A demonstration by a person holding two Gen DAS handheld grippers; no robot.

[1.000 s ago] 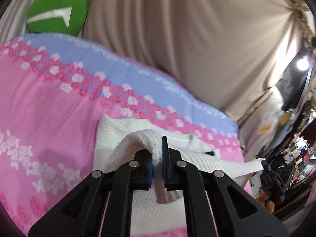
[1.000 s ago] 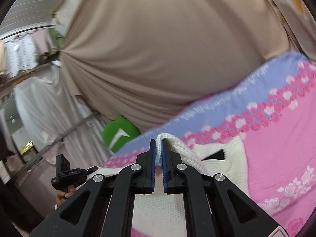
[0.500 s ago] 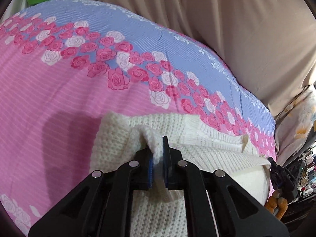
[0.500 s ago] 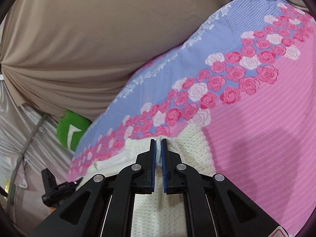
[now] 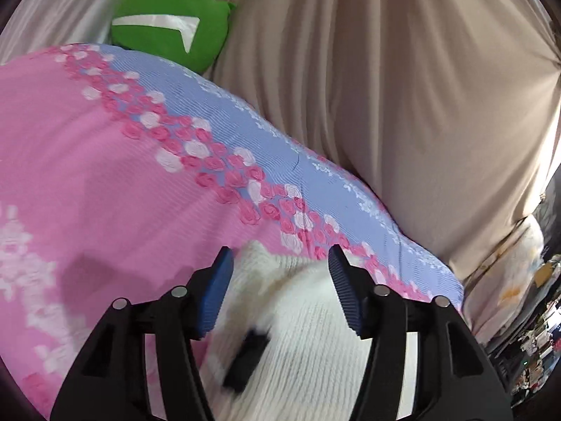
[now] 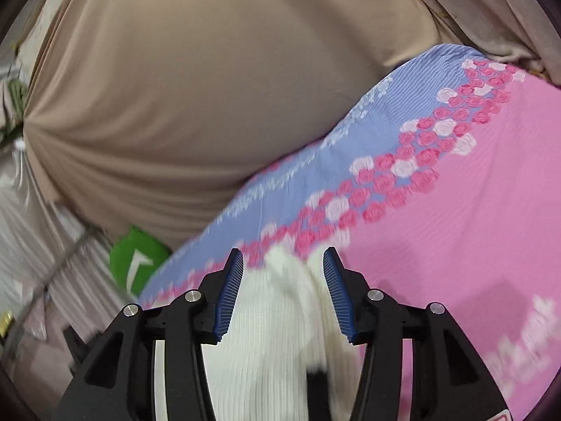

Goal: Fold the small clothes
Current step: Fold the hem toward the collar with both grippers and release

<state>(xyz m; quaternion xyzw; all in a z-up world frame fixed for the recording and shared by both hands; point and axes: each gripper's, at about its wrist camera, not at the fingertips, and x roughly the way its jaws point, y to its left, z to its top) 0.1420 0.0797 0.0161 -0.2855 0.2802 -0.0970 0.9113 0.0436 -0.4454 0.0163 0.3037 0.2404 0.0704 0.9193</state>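
Both the left tongs (image 5: pixel 278 286) and right tongs (image 6: pixel 282 289), just opened, stand apart over the soft, light white knitted garment (image 5: pixel 308 343) lying between them on the pink floral bedspread (image 5: pixel 105 182), probably best pinched at its ribbed edges.

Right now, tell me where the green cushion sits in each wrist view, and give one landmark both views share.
Left wrist view: the green cushion is at upper left, behind the far edge of the pink and blue bedspread.
Right wrist view: the green cushion is at lower left, partly hidden behind the bedspread's blue edge.
Shared landmark: the band of pink and white roses along the blue border.
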